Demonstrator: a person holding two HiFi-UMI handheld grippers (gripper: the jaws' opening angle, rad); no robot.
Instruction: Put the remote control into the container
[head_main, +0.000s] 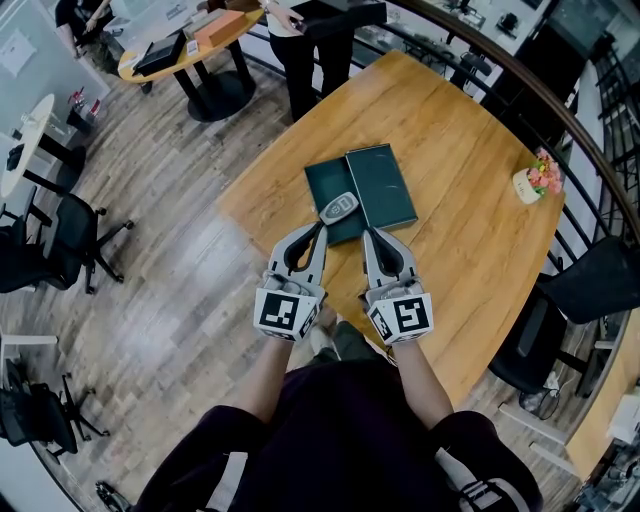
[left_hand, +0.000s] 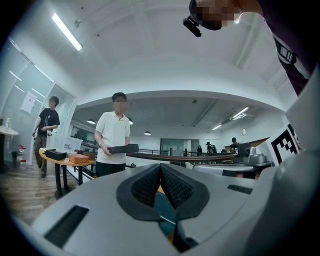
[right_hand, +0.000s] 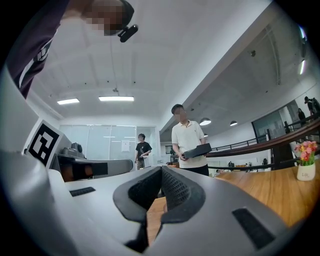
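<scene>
Head view shows a person standing at a wooden table (head_main: 470, 230) with one gripper in each hand, both held level and side by side above the near edge. The left gripper (head_main: 321, 228) has its jaws fully together. In the left gripper view the two ribbed black pads (left_hand: 175, 187) of the left gripper (left_hand: 160, 169) touch along their tips and nothing is between them. Under them only a dark green patch can be seen. The right gripper (head_main: 366, 232) looks the same. In the right gripper view the pads (right_hand: 175, 190) of the right gripper (right_hand: 161, 171) meet at the front and hold nothing, with bare wood of the table below.

The remote control (head_main: 339, 208) is a small grey piece with a dark face. It lies just in front of the two gripper tips, a little between them, and neither tip touches it. It rests at the near corner of the dark green container (head_main: 325, 180), which lies open as two flat parts side by side. The remote is on the left part, near the joint with the right part (head_main: 382, 185). I cannot tell if it sits inside a hollow or only on top.

A small flower pot (head_main: 535, 180) stands near the right edge of the table, well apart from the container. Beyond the far side of the table stands a person in a white shirt (left_hand: 114, 132) who holds a flat dark object.
</scene>
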